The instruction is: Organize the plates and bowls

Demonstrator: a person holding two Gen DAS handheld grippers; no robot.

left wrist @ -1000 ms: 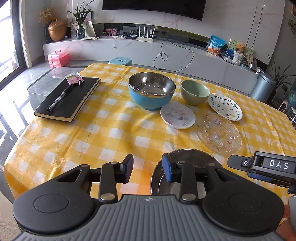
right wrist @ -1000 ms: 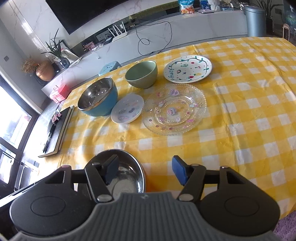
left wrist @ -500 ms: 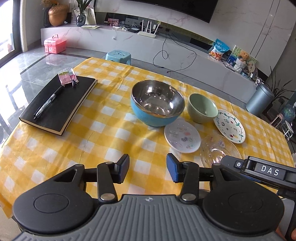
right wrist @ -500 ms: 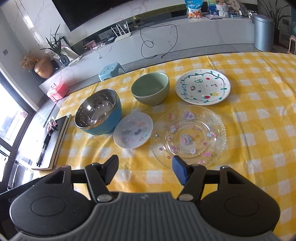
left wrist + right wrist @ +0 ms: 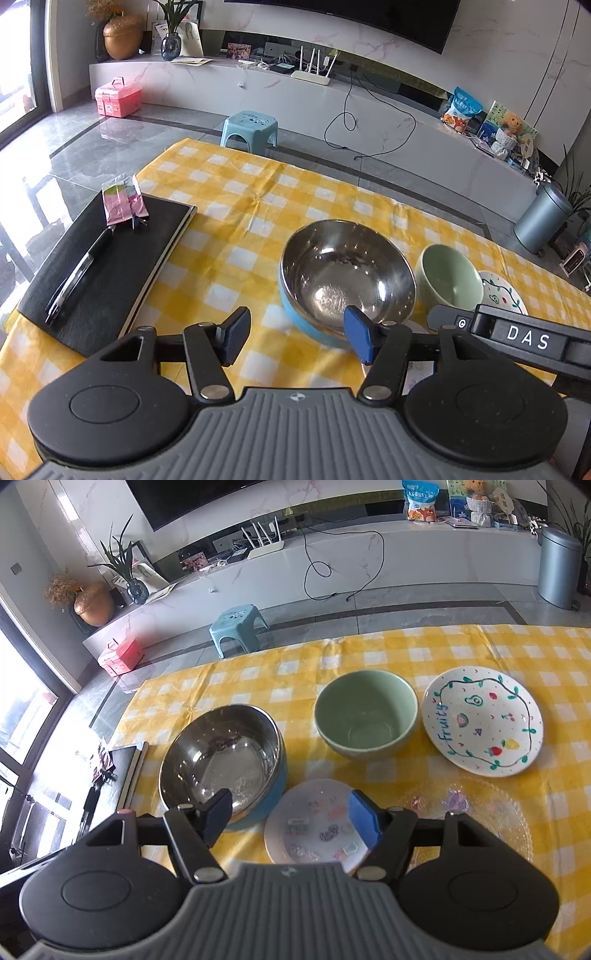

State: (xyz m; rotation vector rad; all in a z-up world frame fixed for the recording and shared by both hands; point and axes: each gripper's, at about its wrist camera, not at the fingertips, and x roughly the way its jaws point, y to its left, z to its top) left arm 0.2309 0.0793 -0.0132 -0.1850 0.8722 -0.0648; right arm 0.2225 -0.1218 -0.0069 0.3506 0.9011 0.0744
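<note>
1. Left wrist view: the left gripper [image 5: 293,338] has just been opening; its jaws now stand wide with nothing between them. A second ago a small steel bowl sat under its right pad; that bowl is out of sight now, and the blue bowl [image 5: 347,280] with the steel lining fills the 1 o'clock side just past the right pad. The green bowl [image 5: 448,278] sits at 3 o'clock of it, a painted plate [image 5: 504,293] beyond. The notebook [image 5: 107,266] lies at 9 o'clock, well apart.

2. Right wrist view: the right gripper [image 5: 291,821] is open too, its jaws just widened a little and empty. The dishes look nearer than before: the small sticker plate [image 5: 314,829] now lies between the pads, the blue bowl at 10 o'clock, the green bowl at 12, the fruit plate [image 5: 482,720] at 2, the glass plate [image 5: 476,812] at 3.

3. My reading: both grippers are heading for the cluster, so stacking has barely started.
</note>
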